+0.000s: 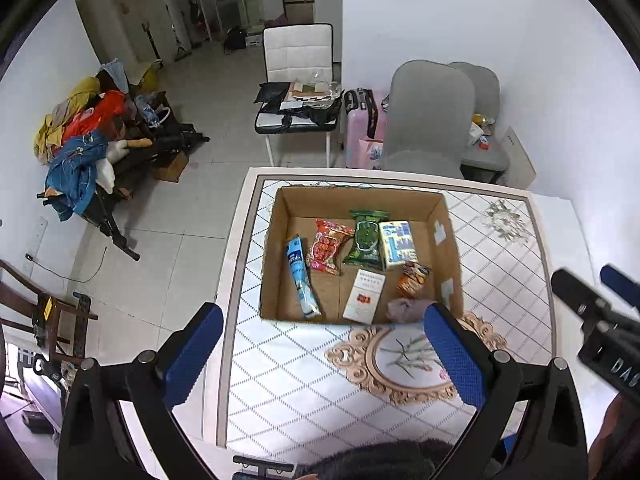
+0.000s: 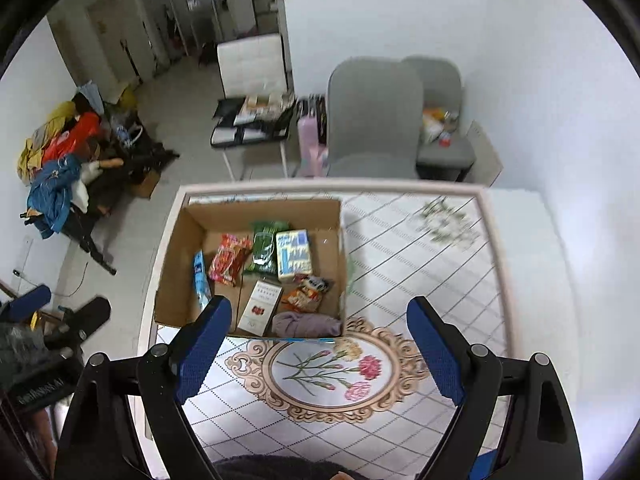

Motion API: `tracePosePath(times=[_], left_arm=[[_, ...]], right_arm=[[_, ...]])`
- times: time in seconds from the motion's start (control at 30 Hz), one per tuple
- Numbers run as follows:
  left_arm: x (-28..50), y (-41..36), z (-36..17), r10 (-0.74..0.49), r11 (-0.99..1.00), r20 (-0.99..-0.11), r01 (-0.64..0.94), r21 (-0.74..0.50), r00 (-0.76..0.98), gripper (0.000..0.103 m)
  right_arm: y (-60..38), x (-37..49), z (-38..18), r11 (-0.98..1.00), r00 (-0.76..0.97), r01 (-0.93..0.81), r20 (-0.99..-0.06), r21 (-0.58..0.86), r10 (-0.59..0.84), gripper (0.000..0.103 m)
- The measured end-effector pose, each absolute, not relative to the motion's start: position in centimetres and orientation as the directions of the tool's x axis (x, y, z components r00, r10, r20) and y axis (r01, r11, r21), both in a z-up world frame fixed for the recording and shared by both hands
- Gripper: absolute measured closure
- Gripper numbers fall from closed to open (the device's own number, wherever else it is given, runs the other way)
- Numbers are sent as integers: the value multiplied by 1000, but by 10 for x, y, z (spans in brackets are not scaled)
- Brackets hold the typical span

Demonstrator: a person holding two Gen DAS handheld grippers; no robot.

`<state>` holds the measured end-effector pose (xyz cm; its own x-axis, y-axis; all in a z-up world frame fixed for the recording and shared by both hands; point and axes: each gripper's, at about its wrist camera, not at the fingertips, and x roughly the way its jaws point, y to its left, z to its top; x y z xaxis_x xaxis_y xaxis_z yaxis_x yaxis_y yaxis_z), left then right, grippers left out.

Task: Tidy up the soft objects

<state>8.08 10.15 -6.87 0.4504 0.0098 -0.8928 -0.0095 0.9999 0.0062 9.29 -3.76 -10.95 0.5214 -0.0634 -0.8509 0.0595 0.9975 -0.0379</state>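
Observation:
An open cardboard box stands on the patterned table. It holds a blue tube, a red snack bag, a green packet, a tissue pack, a white carton, an orange snack bag and a mauve cloth. My left gripper is open and empty, high above the box's near edge. My right gripper is open and empty, also above the near edge; it shows at the right of the left wrist view.
The table has a white border and a floral medallion in front of the box. Two grey chairs and a white chair with clutter stand beyond the table. A pile of clothes lies at the left wall.

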Motion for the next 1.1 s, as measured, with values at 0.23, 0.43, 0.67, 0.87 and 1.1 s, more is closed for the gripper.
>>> tracePosePath(times=[0.23,0.43,0.67,0.87,1.1], left_arm=[[51,93,-41,-14,1000,-886,8,-12,463,0],[39,91,-24,-2,1000,-880,-6,-6,475,0],[27,91,-3,2,1000,-857,-24,-12,515,0],[22,88,-4,-1,1000,-862,-23,-15,507,0],[19,84,-8,-11,1000,-872,-5,-15,490,0]], right_arm=[[-39,51,-69,997,541,66,-837,-50,-77,12],[-45,32,-47,997,547,64,-834,-48,-75,12],[-47,21,-33,996,552,65,-830,-56,-83,12],[-47,17,-30,995,535,64,-838,-83,-104,12],[-47,19,-36,995,519,57,-849,-80,-98,12]])
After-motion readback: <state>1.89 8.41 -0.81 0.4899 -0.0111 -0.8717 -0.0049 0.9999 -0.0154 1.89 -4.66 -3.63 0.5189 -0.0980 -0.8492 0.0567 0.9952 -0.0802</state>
